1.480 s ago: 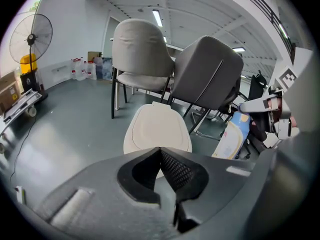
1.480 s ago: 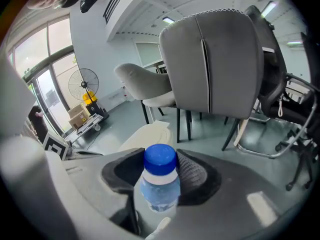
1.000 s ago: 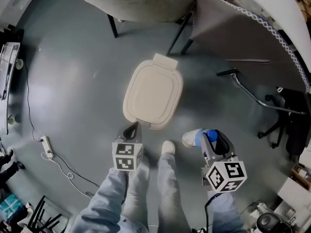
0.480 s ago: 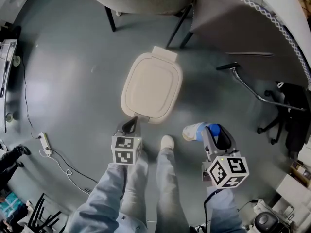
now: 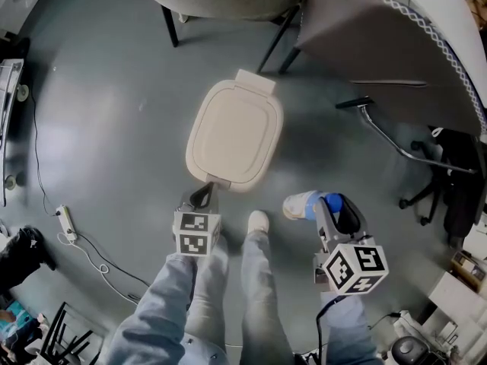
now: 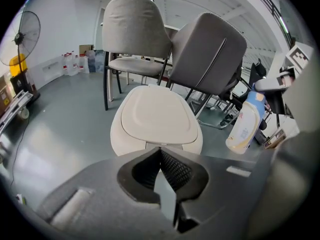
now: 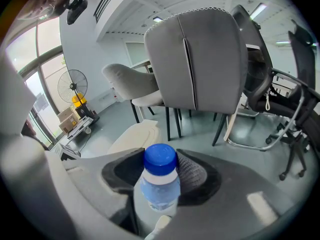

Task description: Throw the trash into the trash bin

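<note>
Holding the bottle, the right claw was clamped on its body, blue cap sticking out past the jaws. Bottle hung in the air to the right of the bin, near it but not over it.

Left claw was closed with nothing in it. Its tip sat right at the bin's near edge; couldn't tell if it was touching.

Lid was down flat and covered the whole bin. Person's shoe was on the floor just in front of the bin, between the two claws. Chairs stood behind the bin, clear of the work.

Progress call:
- Pick-up was done, trash was in hand.
- Drop was not done, bin was shut.
- Left to do: get the lid up, with the left claw at the front lip or with a foot pedal if there is one (none visible). Then swing the bottle over the opening and release.

Roughly halfway by my read. Main snag was the closed lid: a release at that point would likely have bounced the bottle off onto the floor.
</note>
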